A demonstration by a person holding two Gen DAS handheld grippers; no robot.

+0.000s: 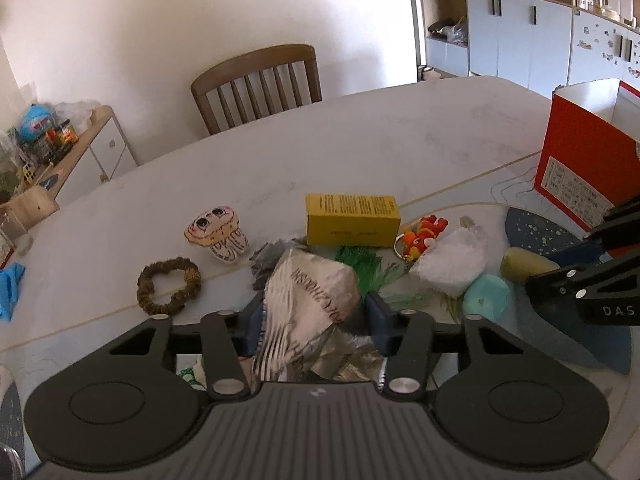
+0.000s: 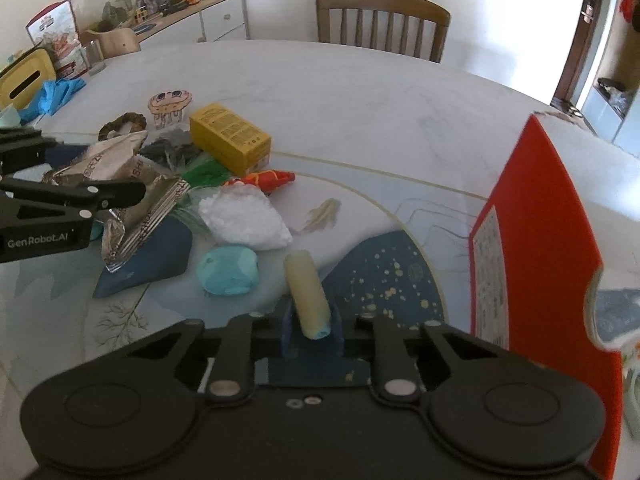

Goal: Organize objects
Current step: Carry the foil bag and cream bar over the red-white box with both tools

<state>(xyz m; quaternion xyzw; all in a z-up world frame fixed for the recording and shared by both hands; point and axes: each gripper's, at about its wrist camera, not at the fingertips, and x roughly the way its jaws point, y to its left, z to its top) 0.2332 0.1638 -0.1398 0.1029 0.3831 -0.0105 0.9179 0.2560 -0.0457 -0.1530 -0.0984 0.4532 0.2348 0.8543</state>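
My left gripper (image 1: 316,320) is shut on a crumpled silver foil snack bag (image 1: 312,300), whose sides bulge between the blue pads; in the right wrist view the same bag (image 2: 120,168) hangs from it. The right gripper (image 2: 312,330) is shut on a pale yellow roll (image 2: 306,292) with a blue end, just above the table mat. Loose on the table lie a yellow box (image 1: 352,220), a cartoon figure (image 1: 216,232), a brown scrunchie (image 1: 168,286), a white crinkled bag (image 2: 244,220), a teal lump (image 2: 228,270) and an orange toy (image 2: 264,180).
An open red box (image 2: 536,240) stands upright at the right, close to the right gripper. A wooden chair (image 1: 256,84) sits behind the white table (image 1: 400,128). A blue glove (image 2: 52,94) lies at the far left edge. A cluttered sideboard (image 1: 80,148) stands beyond.
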